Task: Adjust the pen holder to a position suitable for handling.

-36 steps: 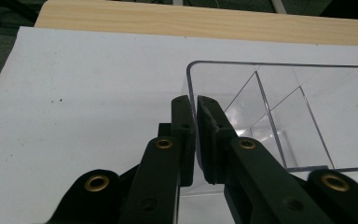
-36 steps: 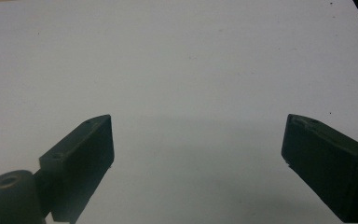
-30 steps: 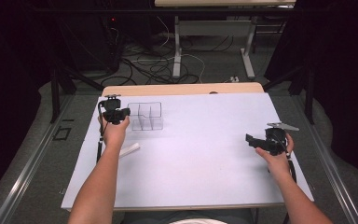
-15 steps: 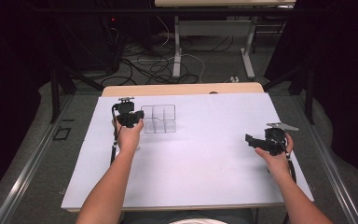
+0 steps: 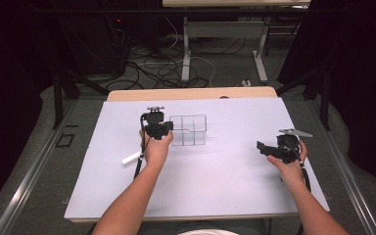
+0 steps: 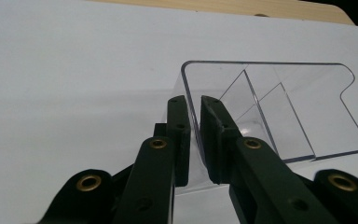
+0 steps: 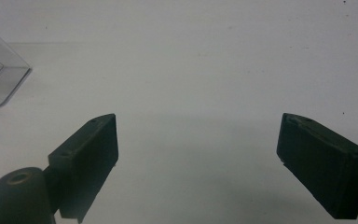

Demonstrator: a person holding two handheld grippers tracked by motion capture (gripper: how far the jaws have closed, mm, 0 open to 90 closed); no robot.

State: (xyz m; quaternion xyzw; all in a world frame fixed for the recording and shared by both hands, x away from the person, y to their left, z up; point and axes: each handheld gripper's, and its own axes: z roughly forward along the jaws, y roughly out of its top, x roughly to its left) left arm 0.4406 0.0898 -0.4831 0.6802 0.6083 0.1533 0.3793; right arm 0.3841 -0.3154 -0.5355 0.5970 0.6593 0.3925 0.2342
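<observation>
A clear plastic box [image 5: 190, 130] with inner dividers stands on the white table top [image 5: 225, 191], left of the middle. My left gripper [image 5: 167, 129] is at the box's left side. In the left gripper view the left gripper [image 6: 193, 101] is shut on the near wall of the clear box [image 6: 289, 107], one jaw inside and one outside. My right gripper [image 5: 263, 146] hovers over the right part of the table, pointing left. In its own view the right gripper [image 7: 198, 120] is open with only bare table between the jaws, and a corner of the clear box [image 7: 0, 79] shows far left.
A small white stick [image 5: 131, 158] lies on the table just left of the left wrist. A strip of bare wood [image 5: 191, 93] runs along the table's far edge. Cables and table legs lie on the floor beyond.
The left hand has moved to the right across the table, and the clear box has come along in its jaws. The right hand has stayed where it was.
</observation>
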